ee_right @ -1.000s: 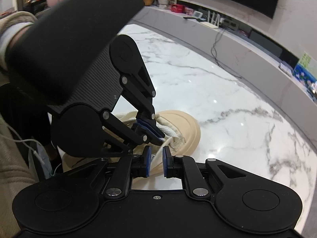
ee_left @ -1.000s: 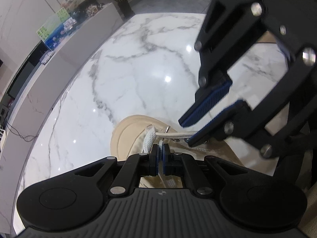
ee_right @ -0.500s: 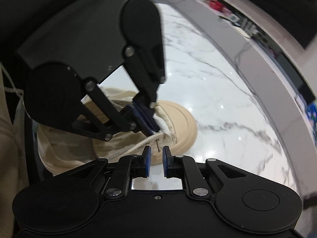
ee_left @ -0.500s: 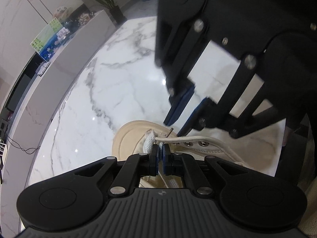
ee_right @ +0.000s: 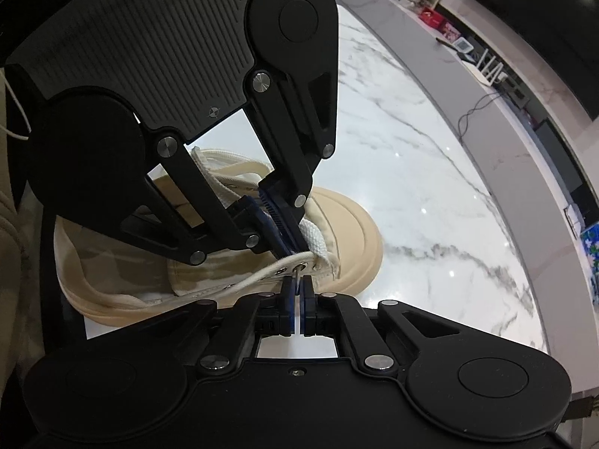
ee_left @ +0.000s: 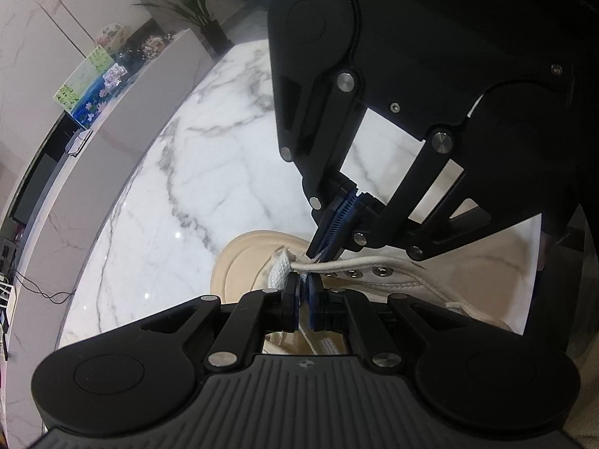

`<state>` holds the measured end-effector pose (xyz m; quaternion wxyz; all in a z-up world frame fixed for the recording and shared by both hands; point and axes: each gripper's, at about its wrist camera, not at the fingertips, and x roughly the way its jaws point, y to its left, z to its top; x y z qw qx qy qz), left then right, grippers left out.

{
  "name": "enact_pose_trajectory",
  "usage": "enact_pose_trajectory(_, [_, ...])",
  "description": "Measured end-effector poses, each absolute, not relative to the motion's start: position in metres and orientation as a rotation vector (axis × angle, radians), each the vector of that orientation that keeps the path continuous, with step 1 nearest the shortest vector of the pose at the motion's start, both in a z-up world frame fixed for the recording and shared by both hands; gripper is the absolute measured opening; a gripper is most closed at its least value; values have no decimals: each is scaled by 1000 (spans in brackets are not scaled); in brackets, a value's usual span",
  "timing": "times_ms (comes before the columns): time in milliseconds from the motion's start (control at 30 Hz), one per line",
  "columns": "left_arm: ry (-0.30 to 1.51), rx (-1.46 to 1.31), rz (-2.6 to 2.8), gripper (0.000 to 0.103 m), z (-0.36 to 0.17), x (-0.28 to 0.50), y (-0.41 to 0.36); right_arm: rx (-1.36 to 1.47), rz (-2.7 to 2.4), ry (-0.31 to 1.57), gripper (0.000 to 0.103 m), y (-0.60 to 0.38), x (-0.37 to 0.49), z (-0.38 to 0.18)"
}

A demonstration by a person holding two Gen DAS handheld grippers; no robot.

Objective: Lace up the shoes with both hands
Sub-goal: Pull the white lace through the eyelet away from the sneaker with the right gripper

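Note:
A beige canvas shoe (ee_left: 243,258) (ee_right: 355,239) with a cream rubber toe lies on the white marble table (ee_left: 179,187) (ee_right: 411,187). My left gripper (ee_left: 303,292) (ee_right: 288,249) is shut on the white flat lace (ee_left: 279,271) (ee_right: 312,235) near the front eyelets. My right gripper (ee_right: 297,288) (ee_left: 324,252) meets it tip to tip from the other side. Its jaws are shut on the thin lace tip (ee_right: 297,275) just above an eyelet. A cream lace strand (ee_left: 374,262) runs back along the eyelet row.
A long grey ledge (ee_left: 112,119) (ee_right: 524,112) with boxes, a cable and small items curves around the table's far edge. A potted plant (ee_left: 191,7) stands behind it. A person's beige sleeve (ee_right: 11,224) is at the left of the right wrist view.
The right gripper, open a second ago, has come down to the front eyelets and shut on the lace tip. The left gripper has kept its hold on the lace.

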<state>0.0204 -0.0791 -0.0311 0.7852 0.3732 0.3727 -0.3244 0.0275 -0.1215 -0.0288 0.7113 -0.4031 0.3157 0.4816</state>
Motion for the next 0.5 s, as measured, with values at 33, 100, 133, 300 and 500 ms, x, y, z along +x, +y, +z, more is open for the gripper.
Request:
enact_pose_trajectory(33, [801, 773, -703, 16, -24, 19, -73, -888, 1065, 704, 1, -122, 27, -28])
enact_pose_trajectory(100, [797, 735, -704, 21, -15, 17, -64, -883, 1044, 717, 1, -127, 26, -27])
enact_pose_trajectory(133, [795, 720, -689, 25, -10, 14, -56, -881, 1033, 723, 1, -129, 26, -26])
enact_pose_trajectory(300, [826, 688, -621, 27, 1, 9, -27, -868, 979, 754, 1, -140, 24, -22])
enact_pose_trajectory(500, [888, 674, -558, 27, -1, 6, -1, -852, 914, 790, 1, -154, 21, -18])
